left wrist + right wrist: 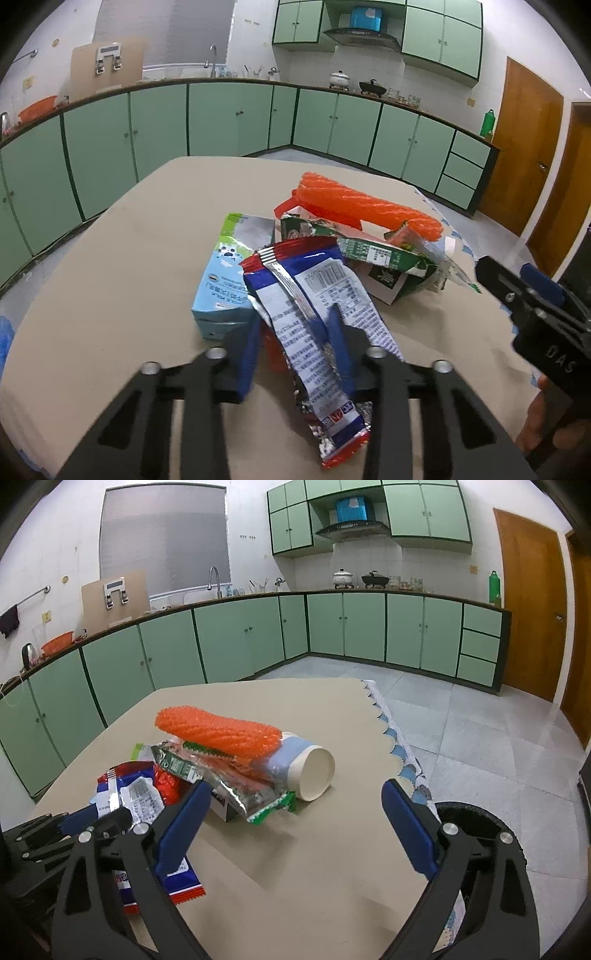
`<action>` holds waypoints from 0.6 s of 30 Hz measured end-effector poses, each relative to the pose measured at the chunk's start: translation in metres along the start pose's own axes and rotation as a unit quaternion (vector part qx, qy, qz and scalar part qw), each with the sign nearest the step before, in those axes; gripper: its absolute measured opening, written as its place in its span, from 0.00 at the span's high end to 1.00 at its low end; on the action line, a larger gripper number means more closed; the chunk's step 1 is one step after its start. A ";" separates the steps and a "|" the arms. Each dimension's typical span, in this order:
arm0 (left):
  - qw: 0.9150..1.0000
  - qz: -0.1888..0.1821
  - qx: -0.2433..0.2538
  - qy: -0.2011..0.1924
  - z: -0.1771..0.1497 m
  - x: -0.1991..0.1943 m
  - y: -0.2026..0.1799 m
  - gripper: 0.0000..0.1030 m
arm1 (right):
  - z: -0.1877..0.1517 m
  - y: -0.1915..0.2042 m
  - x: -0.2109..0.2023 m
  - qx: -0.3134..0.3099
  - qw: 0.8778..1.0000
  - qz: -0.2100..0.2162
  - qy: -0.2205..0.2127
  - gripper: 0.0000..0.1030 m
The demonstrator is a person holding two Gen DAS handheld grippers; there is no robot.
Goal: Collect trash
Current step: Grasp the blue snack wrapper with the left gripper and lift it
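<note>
A heap of trash lies on the beige table [110, 280]. A red, blue and white snack wrapper [321, 295] runs back between the blue fingers of my left gripper [295, 343], which is shut on it. In the right wrist view that left gripper [99, 812] pinches the bunched snack wrapper [140, 794] at the left. Behind lie a light-blue milk carton [225, 280], a green torn box [384, 262], an orange foam net [218, 731] and a white cup [314, 771] on its side. My right gripper [295, 827] stands open over bare table, right of the heap.
The table's scalloped right edge [391, 734] drops to a grey tiled floor. A black round rim [476, 812] shows below that edge, behind my right finger. Green kitchen cabinets [240, 638] line the far walls. A person's hand [535, 424] holds the right gripper [513, 280].
</note>
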State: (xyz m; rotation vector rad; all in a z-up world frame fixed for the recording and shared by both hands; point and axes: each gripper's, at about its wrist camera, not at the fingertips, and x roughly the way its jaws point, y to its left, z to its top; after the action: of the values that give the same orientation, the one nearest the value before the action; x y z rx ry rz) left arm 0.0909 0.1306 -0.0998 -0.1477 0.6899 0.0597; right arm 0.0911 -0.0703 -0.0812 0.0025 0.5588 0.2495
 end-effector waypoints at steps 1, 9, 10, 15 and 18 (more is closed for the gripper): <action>1.000 -0.001 0.000 -0.002 0.000 -0.001 -0.001 0.75 | 0.000 0.001 0.000 -0.001 1.000 0.002 0.002 0.12; 1.000 -0.020 0.001 -0.025 0.005 -0.022 -0.008 0.95 | 0.002 0.005 -0.004 -0.009 1.000 0.011 0.001 0.12; 0.999 -0.022 0.000 -0.027 0.006 -0.024 -0.008 0.96 | 0.003 0.005 -0.005 -0.010 1.000 0.012 -0.001 0.12; 0.998 -0.041 -0.013 -0.042 0.014 -0.039 -0.005 0.98 | 0.009 0.007 -0.008 -0.014 1.000 0.017 -0.003 0.18; 0.997 -0.051 -0.019 -0.056 0.022 -0.050 -0.003 0.99 | 0.012 0.009 -0.010 -0.015 1.000 0.020 -0.008 0.19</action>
State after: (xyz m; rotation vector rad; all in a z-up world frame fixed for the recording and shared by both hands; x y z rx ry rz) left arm 0.0665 0.1307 -0.0511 -0.2137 0.5693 -0.0162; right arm 0.0873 -0.0633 -0.0650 -0.0137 0.5404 0.2973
